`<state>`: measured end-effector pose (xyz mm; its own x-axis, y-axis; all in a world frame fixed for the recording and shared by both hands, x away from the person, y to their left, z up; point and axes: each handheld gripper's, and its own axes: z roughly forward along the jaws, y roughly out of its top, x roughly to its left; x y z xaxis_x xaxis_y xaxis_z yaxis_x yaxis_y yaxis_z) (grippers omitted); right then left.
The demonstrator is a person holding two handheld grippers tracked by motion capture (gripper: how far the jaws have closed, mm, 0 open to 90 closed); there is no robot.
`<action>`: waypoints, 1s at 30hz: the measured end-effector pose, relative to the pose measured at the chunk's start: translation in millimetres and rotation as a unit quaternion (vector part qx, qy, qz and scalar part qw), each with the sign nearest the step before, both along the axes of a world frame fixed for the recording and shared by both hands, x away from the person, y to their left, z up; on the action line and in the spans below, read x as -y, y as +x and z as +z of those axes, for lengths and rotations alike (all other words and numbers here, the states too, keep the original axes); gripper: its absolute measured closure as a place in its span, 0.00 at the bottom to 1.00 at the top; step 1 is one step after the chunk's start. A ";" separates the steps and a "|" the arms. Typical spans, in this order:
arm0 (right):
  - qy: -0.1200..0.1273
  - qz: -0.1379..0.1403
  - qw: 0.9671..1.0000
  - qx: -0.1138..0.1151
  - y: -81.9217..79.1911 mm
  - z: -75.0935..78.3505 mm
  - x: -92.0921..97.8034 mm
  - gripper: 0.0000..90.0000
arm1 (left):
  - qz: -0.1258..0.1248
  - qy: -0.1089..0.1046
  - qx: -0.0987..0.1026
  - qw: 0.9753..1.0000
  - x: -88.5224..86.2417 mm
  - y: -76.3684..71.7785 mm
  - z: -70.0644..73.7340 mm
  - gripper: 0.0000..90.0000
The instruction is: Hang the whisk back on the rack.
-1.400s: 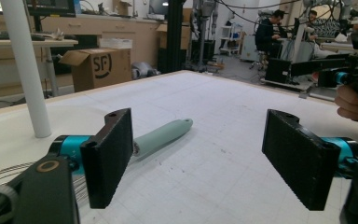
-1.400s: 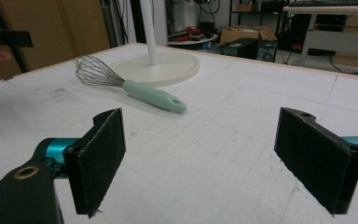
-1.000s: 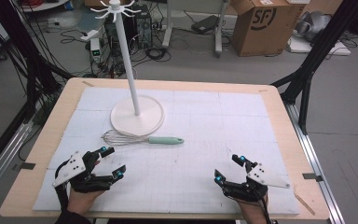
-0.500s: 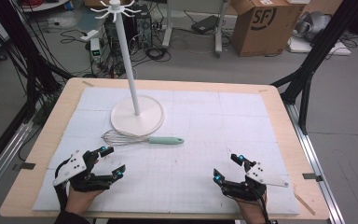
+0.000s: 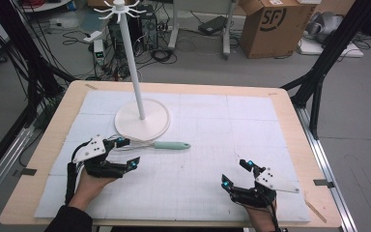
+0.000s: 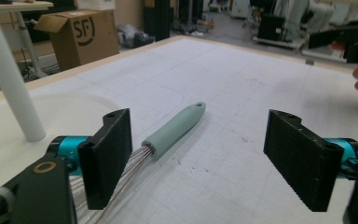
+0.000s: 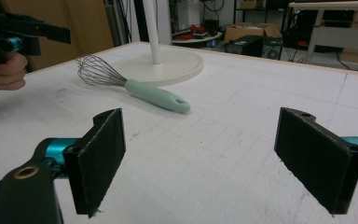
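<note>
The left gripper (image 5: 123, 152) hovers low over the table (image 5: 280, 104) with its jaws spread wide and nothing between them. Just ahead of it lies the whisk (image 5: 149, 144), flat on the white mat (image 5: 232, 125): in the left gripper view the wire head (image 6: 121, 179) runs down behind the left-hand jaw, and the mint-green handle (image 6: 175, 128) stretches away forward, lying between the two jaws' lines but beyond their tips. Beyond the whisk, touching or very nearly touching its wires, stands the white hook stand (image 5: 140, 118), its round base (image 6: 65, 109) just to the far side of the gripper.

The right gripper (image 5: 235, 174) is well apart from the whisk, also released and empty, its jaws wide. From it the whisk sits ahead and to the left, handle end nearest (image 7: 156, 98).

The whisk looks light. Its wire loops are springy and would flex or slip under a squeeze, so they make a poor hold. The handle appears stiff with a matte, slightly soft coating, which should grip well against the ribbed black pads (image 6: 107, 154). The best hold is probably across the thick middle of the handle, near where the wires enter, so the head does not droop. The hanging hole at the handle's tip should stay free if it is meant for a hook.
</note>
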<state>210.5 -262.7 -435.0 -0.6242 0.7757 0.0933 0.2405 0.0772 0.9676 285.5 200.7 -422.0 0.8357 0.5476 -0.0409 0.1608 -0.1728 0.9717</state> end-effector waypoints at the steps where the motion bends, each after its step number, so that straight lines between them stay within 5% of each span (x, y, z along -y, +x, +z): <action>1: 0.001 0.001 1.000 0.000 0.3 0.1 -0.3 0.17 | -0.004 0.005 0.006 1.000 2.5 2.0 2.2 0.28; 9: 0.002 0.002 1.000 0.003 0.3 0.5 0.0 0.17 | -0.049 0.046 0.011 0.998 18.4 30.1 33.7 0.33; 18: 0.009 0.001 1.000 0.004 -0.1 1.0 2.1 0.17 | -0.090 0.077 -0.010 0.993 34.0 56.5 54.9 0.35; 27: 0.011 0.000 1.000 0.003 1.5 0.4 2.4 0.17 | -0.114 0.152 -0.043 0.981 60.7 82.7 50.2 0.36; 30: 0.012 0.001 1.000 0.000 0.7 0.8 2.7 0.17 | -0.120 0.159 -0.054 0.978 67.2 88.1 47.7 0.37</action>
<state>211.2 -265.4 -434.3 -0.6251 0.7724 0.1126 0.2409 0.0537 0.9691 373.6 133.5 -374.3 0.9421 0.3352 0.0033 0.1780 -0.5084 0.8425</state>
